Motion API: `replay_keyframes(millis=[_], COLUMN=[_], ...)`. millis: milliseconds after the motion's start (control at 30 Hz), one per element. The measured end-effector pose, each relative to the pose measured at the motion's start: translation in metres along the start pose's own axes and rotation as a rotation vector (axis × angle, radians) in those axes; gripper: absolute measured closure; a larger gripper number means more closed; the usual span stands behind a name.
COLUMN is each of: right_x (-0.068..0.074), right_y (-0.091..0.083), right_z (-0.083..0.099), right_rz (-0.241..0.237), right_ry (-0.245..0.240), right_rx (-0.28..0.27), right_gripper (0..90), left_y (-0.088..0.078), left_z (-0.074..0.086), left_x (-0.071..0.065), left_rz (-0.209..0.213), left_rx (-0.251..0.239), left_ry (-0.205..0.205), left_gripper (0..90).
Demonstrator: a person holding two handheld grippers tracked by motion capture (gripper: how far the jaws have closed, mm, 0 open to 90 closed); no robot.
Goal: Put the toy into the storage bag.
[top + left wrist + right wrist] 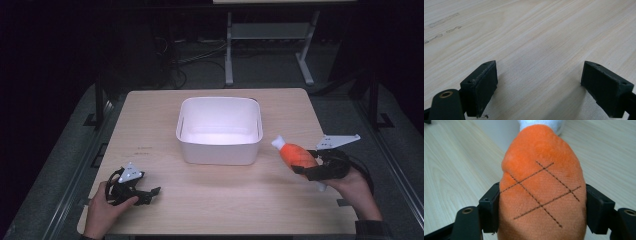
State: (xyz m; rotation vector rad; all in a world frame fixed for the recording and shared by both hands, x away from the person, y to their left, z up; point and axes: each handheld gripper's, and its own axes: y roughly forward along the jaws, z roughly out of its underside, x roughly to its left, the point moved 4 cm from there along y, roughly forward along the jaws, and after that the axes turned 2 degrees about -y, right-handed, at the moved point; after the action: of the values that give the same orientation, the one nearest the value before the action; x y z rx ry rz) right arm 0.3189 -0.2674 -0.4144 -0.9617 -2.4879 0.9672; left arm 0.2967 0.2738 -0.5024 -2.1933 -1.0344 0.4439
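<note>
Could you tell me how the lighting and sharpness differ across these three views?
High view: dark surroundings, the white bin glaring brightly. Left gripper view: evenly lit table, soft shadows beneath the tool's jaws. Right gripper view: the orange plush toy sharp, background blurred.

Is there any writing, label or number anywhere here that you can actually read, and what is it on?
No text can be read.
Faint dark marks on the wooden table, also seen in the left gripper view: too small and blurred to tell whether they are writing.
Orange plush toy clamped in the right gripper: only black crossed stitch lines, no letters.
White bin: plain, no label visible.
</note>
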Motion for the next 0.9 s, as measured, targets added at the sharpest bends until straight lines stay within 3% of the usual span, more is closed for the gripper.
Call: replay_keyframes(millis=[567, 900], right_x=[-0.006, -0.005], right_y=[-0.018, -0.018], right_z=[-0.043, -0.072], right_rz=[-0.033, -0.068], right_ry=[-0.06, -0.098], right_rx=[-0.054, -0.065], right_gripper=[27.2, 26.8], left_y=[0.0, 0.0], left_z=[0.0, 0.0], left_x=[0.0, 0.0], left_rz=[0.0, -0.001], left_rx=[-0.002, -0.002], left_ry=[-0.003, -0.001], left_gripper=[13.1, 13.1])
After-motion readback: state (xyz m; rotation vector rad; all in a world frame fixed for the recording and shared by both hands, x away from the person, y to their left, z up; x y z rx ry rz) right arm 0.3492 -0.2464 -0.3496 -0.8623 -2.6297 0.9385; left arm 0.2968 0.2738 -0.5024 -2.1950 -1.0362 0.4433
